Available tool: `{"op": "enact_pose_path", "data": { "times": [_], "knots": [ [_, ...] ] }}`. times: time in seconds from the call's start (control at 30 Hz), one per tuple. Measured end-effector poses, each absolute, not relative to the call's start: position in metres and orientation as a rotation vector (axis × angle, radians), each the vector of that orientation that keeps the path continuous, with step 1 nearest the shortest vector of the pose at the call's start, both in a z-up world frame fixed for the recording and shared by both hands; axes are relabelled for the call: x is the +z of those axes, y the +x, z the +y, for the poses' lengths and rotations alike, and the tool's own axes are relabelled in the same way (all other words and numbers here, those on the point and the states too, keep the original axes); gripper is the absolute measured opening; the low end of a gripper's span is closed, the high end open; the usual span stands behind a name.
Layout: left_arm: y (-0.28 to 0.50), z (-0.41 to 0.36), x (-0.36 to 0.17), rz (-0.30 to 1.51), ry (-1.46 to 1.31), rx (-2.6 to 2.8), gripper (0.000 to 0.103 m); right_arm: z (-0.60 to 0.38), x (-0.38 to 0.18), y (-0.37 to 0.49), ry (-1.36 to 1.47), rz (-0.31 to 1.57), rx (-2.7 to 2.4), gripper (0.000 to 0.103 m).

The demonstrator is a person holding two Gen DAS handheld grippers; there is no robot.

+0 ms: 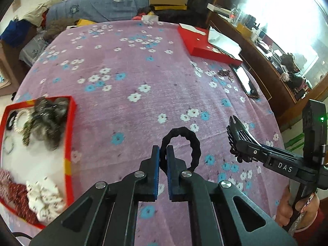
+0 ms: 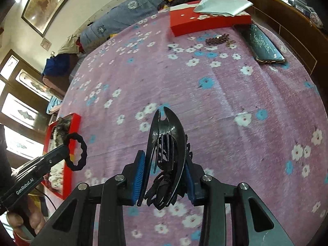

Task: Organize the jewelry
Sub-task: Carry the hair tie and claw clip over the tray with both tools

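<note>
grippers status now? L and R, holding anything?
Left gripper: shut on the black hair tie, lifted off the bedspread.
Right gripper: shut on the black hair claw clip.

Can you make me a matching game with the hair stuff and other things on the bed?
Things:
1. black hair tie
2. black hair claw clip
3. white scrunchie
4. phone

Where:
A. lying on the flowered bedspread near the closed red box
B. pinched by the left gripper
C. inside the open red box
D. held between the right gripper's fingers

Pairs: 1-B, 2-D, 3-C, 4-A
</note>
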State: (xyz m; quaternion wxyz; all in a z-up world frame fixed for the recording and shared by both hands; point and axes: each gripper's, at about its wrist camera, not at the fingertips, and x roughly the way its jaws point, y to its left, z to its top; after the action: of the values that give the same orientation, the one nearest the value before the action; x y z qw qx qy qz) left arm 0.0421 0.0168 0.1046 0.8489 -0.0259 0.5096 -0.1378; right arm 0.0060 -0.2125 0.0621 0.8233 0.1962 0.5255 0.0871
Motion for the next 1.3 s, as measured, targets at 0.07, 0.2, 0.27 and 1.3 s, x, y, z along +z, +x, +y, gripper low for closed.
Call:
{"op": "enact_pose_path", "data": {
  "times": [0.07, 0.2, 0.27, 1.3],
  "knots": [
    [0.034, 0.027, 0.109, 1.068, -0.063, -0.274, 0.006, -0.205, 0.065, 0.003, 0.42, 1.115, 0.196, 0.038],
    [0.023, 0.052, 0.116, 1.067, -0.127, -0.241, 0.006, -0.183, 0.071, -0.005, 0.414, 1.113, 0.222, 0.038],
    [0.017, 0.064, 0.118, 1.065, -0.16, -0.226, 0.006, -0.173, 0.072, -0.009, 0.411, 1.117, 0.233, 0.038],
    [-0.004, 0.2, 0.13, 1.01, -0.208, -0.074, 0.006, -0.012, 0.104, -0.013, 0.27, 1.127, 0.375, 0.039]
  ]
}}
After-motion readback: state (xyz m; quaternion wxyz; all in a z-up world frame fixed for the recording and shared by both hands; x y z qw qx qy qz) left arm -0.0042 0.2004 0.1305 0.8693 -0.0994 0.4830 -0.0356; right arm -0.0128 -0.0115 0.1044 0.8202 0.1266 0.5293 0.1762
